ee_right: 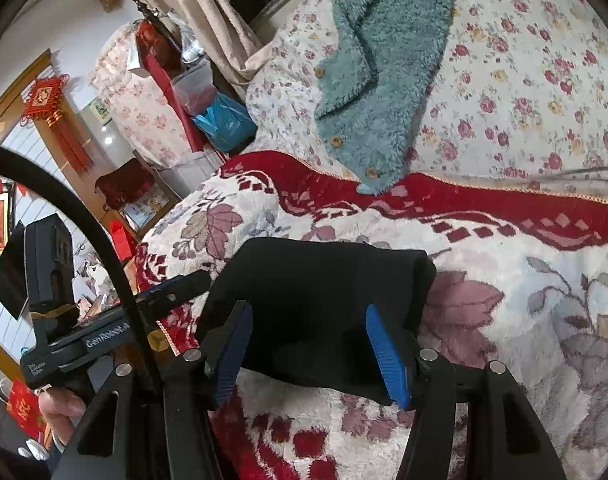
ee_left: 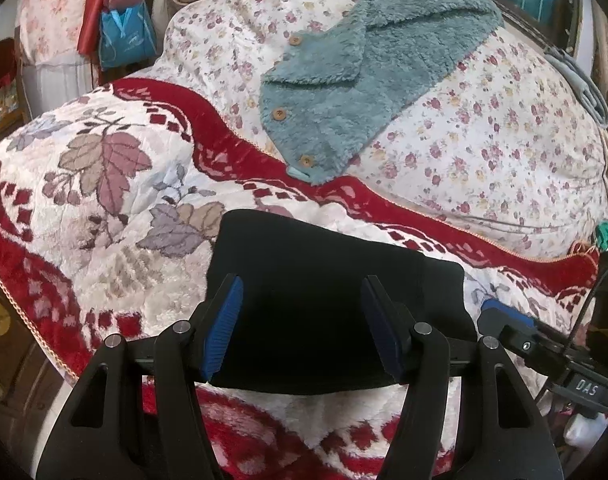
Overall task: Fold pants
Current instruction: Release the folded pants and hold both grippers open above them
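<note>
Left wrist view shows you the bed (ee_left: 503, 152) with its red-and-cream blanket (ee_left: 116, 216), and on the blanket's near part the black pants (ee_left: 323, 280) lie as a compact folded rectangle, so most of the folding looks done. What's left, by my judgement, is at most a final tidy or one more fold. Your left tool (ee_left: 302, 324) hangs released over the pants, gripping nothing; your right tool (ee_right: 309, 354) is likewise spread wide above them.
</note>
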Tool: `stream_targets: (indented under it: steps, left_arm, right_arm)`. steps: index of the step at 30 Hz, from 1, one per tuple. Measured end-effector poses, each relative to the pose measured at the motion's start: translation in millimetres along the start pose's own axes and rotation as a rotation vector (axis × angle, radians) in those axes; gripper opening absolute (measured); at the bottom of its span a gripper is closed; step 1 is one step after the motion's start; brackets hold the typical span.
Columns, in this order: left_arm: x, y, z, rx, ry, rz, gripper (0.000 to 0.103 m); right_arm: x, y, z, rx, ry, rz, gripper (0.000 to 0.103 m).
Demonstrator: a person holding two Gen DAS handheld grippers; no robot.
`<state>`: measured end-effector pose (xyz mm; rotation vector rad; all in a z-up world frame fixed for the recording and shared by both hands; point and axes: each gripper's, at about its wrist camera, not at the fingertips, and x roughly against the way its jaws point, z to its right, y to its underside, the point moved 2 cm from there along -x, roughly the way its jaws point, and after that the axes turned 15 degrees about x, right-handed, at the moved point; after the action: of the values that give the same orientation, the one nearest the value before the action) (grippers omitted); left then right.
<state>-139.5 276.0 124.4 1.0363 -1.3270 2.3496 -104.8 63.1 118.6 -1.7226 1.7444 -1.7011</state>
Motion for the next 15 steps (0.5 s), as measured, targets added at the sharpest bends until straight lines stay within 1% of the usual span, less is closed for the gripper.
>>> stream_targets:
  steps: [3,7,10,15]
  left_arm:
    - [-3.5,-4.8,-11.8,0.021,-0.008,-0.012,0.061]
    - [-10.0,-7.4,-24.8,0.045,-0.038,-0.027,0.061]
    - [-12.1,-6.5,-26.2,0.046,-0.055,-0.023,0.061]
    - [-8.8,-4.9,-18.2,0.025,-0.06,0.005,0.061]
  right_arm:
    - [-5.0,2.3,6.9,-0.018,0.007,-0.019,0.057]
    - [-7.6,1.8,9.6,-0.022,0.008,-0.022,0.057]
    - [-10.1,-1.7,6.3,-0.015,0.005,-0.026,0.057]
    - [-12.7,-11.7,-4.8,0.018,0.001,-0.025,0.057]
